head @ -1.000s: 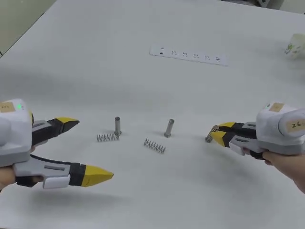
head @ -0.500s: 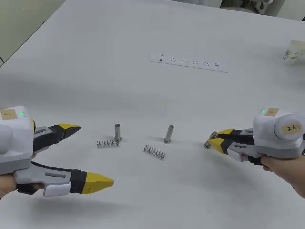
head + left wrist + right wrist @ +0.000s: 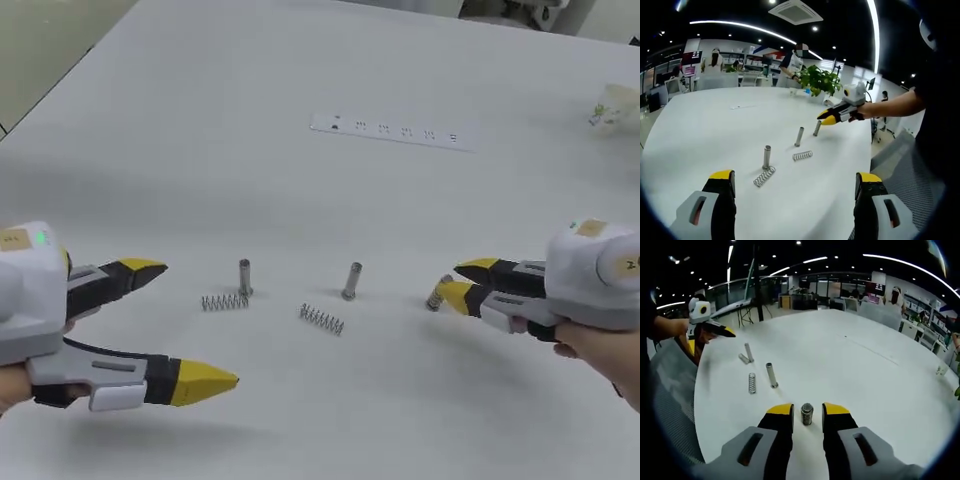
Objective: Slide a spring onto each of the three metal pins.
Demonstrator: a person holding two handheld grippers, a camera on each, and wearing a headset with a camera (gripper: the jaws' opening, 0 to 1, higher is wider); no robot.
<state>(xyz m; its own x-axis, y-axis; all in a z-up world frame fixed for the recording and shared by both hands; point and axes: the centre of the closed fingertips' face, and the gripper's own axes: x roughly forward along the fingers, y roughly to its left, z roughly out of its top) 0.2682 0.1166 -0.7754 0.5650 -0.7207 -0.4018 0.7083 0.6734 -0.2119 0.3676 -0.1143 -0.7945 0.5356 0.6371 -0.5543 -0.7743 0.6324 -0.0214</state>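
Observation:
Three small metal pins stand on the white table [image 3: 300, 200]. The left pin [image 3: 244, 277] and middle pin [image 3: 351, 281] are bare. The right pin [image 3: 438, 292] wears a spring and stands slightly tilted. One loose spring [image 3: 224, 301] lies beside the left pin, another loose spring [image 3: 321, 319] in front of the middle pin. My right gripper [image 3: 462, 280] is open, its tips just right of the sprung pin [image 3: 806, 413], which sits between the jaws without touching them. My left gripper [image 3: 180, 322] is wide open and holds nothing, left of the pins [image 3: 766, 156].
A white power strip [image 3: 392, 130] lies flat across the far middle of the table. A pale plastic item [image 3: 615, 105] sits at the far right edge. The table's left edge [image 3: 60, 80] runs diagonally. A potted plant [image 3: 822, 80] and people stand beyond the table.
My right gripper's jaws have parted from the sprung pin and drawn back slightly to the right. The left gripper has held its place, wide open.

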